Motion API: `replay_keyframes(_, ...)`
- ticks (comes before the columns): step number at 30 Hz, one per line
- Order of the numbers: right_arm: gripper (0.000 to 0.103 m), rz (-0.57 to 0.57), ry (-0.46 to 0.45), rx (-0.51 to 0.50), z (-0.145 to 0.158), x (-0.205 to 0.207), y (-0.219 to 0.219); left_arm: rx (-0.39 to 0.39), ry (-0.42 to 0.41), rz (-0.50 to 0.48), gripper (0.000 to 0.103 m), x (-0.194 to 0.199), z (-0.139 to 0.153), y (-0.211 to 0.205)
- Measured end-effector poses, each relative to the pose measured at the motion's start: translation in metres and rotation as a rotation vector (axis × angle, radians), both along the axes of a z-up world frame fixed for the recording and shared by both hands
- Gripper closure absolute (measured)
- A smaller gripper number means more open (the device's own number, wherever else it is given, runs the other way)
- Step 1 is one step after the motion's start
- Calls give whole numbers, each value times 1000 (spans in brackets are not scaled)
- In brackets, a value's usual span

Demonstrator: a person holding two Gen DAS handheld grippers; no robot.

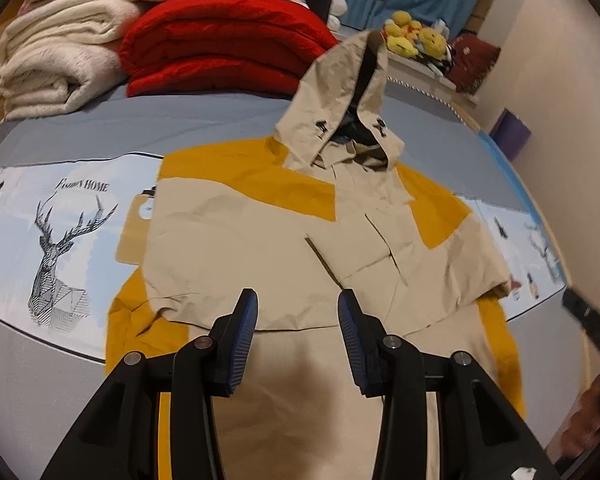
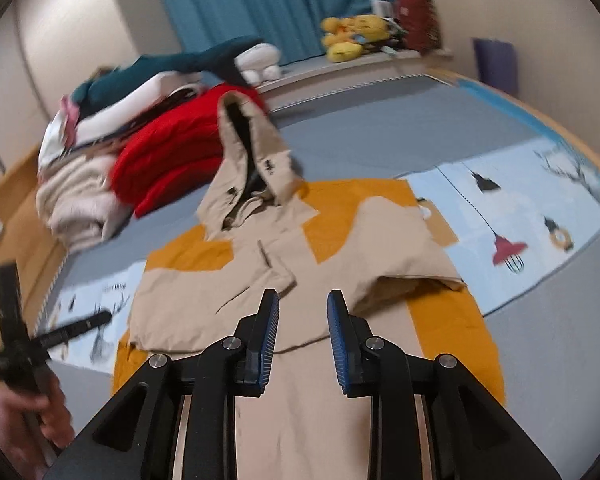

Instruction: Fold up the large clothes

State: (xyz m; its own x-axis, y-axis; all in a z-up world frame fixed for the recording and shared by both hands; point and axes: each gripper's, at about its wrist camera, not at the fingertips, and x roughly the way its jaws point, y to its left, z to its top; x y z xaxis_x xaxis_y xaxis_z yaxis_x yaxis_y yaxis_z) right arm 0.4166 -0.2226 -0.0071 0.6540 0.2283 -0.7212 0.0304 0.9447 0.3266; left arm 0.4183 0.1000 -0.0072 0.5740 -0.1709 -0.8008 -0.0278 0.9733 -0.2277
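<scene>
Jacket (image 1: 260, 240) flat on grey bed (image 1: 180, 128), blue curtain (image 2: 260, 0) behind; both hand-held grippers (image 1: 297, 312) (image 2: 303, 308) agape, empty

jacket (image 1: 260, 240) hem cut off below, folded stack (image 2: 100, 152) blurred, right-hand gripper (image 1: 591, 328) cropped

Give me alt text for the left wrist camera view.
A beige and mustard hooded jacket lies on a bed, sleeves folded across its front. The open left tool hovers over its lower half; folded red and cream blankets sit behind.
</scene>
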Motion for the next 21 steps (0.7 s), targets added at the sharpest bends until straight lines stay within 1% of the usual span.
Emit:
replay_keyframes(2,76,-74,25,44,-3,8,-15,22,-4,-15,67,2,-7,-10)
replay_keyframes(3,76,-88,37,63,-4,12,-18,34,-11,-21,68,3,-9,-14)
replay_keyframes(5,76,-68,44,85,0,19,-18,61,-25,-23,68,5,-12,-22)
replay_keyframes(8,76,-27,9,41,12,26,-13,70,-48,-38,68,6,-15,-36)
replay_keyframes(10,76,-18,7,17,15,32,-10,96,-66,-73,68,7,-17,-51)
replay_keyframes(13,76,-9,0,-49,24,35,-10,121,-76,-115,68,14,-25,-73)
replay_keyframes(16,76,1,-17,-101,31,36,-13,126,-53,-136,68,29,-38,-96)
replay_keyframes(18,76,-10,-20,-97,33,35,-21,133,-15,-138,67,45,-52,-115)
replay_keyframes(21,76,-52,-9,-74,34,36,-38,135,61,-140,57,66,-73,-137)
